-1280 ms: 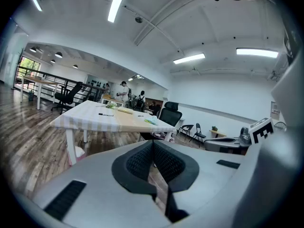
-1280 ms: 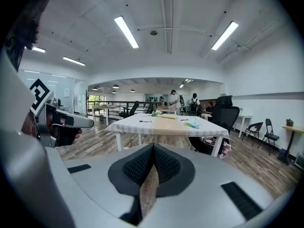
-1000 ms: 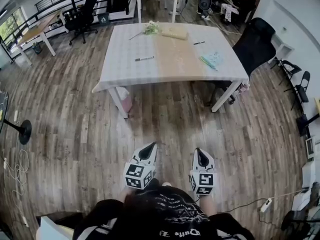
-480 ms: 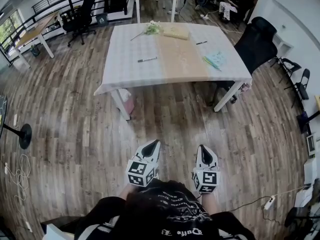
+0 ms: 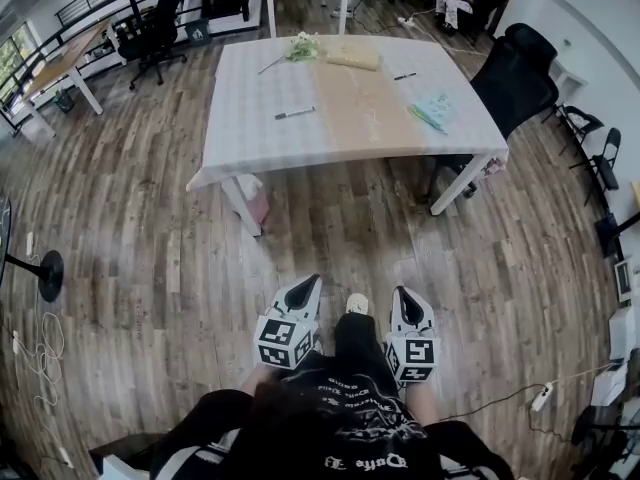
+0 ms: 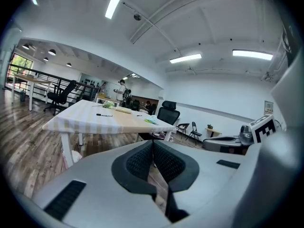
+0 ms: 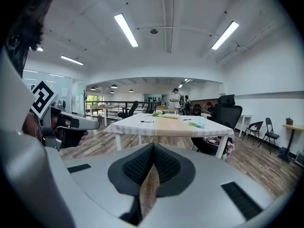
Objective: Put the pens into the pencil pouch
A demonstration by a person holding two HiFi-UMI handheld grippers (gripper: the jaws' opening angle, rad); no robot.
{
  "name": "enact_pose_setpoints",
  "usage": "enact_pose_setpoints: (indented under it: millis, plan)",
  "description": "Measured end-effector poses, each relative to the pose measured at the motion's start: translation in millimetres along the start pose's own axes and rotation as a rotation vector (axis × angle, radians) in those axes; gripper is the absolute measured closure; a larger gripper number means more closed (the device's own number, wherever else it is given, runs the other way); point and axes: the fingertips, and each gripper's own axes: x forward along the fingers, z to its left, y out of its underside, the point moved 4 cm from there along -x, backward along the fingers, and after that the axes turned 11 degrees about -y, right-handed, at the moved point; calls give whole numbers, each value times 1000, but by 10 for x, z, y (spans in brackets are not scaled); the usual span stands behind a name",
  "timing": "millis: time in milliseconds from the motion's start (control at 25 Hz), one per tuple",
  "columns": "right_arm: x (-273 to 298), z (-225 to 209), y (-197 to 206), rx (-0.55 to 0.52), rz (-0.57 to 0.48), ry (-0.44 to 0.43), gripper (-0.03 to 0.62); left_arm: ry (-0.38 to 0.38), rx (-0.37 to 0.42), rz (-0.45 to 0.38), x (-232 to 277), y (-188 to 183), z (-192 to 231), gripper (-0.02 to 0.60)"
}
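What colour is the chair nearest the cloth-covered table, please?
The chair is black; head view.

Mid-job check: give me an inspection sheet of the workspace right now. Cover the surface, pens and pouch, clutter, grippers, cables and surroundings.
Surface: table with a pale cloth, well ahead of the person, likely beyond reach.
Job's things: pen left of centre; second pen further back on the right; teal item near the right edge, possibly the pouch.
Clutter: flowers and tan flat item at the far edge.
Grippers: left gripper and right gripper both shut and empty, over the floor.
Cables: loose cable on the floor at left; power strip at right.
Surroundings: black office chair by the table's right side; wooden floor.
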Motion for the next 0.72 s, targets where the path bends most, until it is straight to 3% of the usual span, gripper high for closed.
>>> enact_pose_setpoints:
  millis: [400, 720]
  plan:
    - [759, -532, -192, -23, -7, -76, 585, -69, -5, 7, 653, -168, 134, 560]
    - [1506, -1236, -439, -55, 14, -184, 585, -120, -27, 1, 1556, -480, 81, 560]
